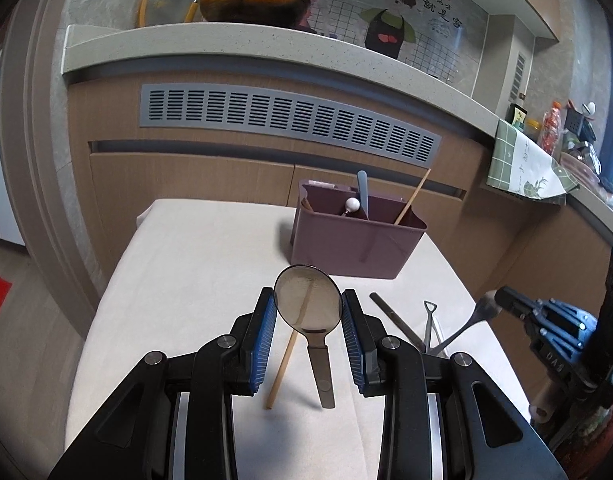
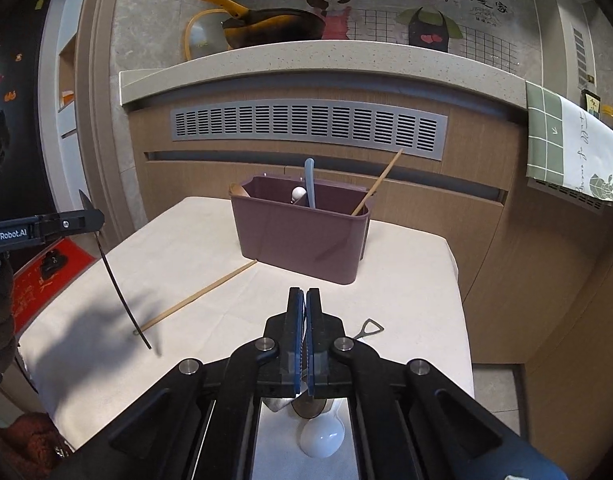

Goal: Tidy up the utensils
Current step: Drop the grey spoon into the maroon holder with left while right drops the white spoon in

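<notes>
Kitchen table [image 2: 226, 280] is holding a maroon caddy [image 2: 302, 240] partly filled; left gripper [image 1: 308, 308] is clamping a spoon [image 1: 308, 300], right gripper [image 2: 304, 312] is pinching a fork [image 1: 472, 316], a chopstick [image 2: 198, 292] is waiting.

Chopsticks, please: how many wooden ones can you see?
2. One chopstick leans in the purple holder; a second chopstick lies on the table before it. More may hide inside.

Mauve utensil box [image 1: 346, 244], cream tablecloth [image 1: 194, 272], green-checked towel [image 2: 546, 132], blue tool pads [image 1: 266, 344]
</notes>
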A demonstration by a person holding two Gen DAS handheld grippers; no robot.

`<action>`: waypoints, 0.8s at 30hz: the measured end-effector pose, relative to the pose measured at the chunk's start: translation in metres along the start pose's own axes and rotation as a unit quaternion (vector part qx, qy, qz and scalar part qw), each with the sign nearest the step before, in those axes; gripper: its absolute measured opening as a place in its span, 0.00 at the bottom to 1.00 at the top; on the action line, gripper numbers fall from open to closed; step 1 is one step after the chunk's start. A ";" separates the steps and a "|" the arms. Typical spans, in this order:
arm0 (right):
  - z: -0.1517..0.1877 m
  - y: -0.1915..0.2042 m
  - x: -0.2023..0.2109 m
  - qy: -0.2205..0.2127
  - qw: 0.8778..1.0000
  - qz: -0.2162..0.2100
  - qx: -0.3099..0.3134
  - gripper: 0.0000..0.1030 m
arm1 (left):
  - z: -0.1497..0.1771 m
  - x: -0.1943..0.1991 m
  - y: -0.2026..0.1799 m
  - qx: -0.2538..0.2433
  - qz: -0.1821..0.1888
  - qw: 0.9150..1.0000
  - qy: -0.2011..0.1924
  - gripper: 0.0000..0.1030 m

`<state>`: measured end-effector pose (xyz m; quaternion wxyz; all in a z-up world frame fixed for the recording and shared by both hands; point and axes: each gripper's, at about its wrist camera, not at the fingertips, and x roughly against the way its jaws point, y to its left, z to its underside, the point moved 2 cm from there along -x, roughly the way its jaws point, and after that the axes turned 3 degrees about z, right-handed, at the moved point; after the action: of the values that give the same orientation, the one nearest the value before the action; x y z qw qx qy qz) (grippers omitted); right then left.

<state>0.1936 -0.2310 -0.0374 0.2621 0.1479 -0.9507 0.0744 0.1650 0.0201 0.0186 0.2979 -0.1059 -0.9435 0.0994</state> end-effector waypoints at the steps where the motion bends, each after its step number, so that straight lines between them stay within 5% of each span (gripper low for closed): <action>1: -0.003 0.000 0.002 -0.006 1.000 0.002 0.001 0.00 | -0.004 0.001 -0.002 -0.004 0.002 1.000 -0.001 0.33; 5: -0.033 -0.002 0.016 -0.040 0.999 0.003 0.013 0.00 | -0.053 0.017 -0.026 -0.054 0.025 0.998 -0.021 0.33; 9: -0.109 -0.007 0.051 -0.106 0.992 0.037 0.061 0.00 | -0.121 0.038 -0.057 -0.115 0.033 0.990 -0.072 0.33; 15: -0.194 -0.021 0.071 -0.173 0.978 0.088 0.079 0.00 | -0.183 0.026 -0.072 -0.132 0.028 0.982 -0.131 0.33; 24: -0.210 -0.027 -0.004 -0.128 0.982 0.106 0.093 0.00 | -0.193 -0.077 -0.043 -0.082 0.049 0.992 -0.079 0.33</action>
<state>0.3053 -0.2094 0.1409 0.1139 0.0781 -0.9756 0.1707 0.3327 -0.0166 0.1425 0.2075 -0.1676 -0.9628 0.0443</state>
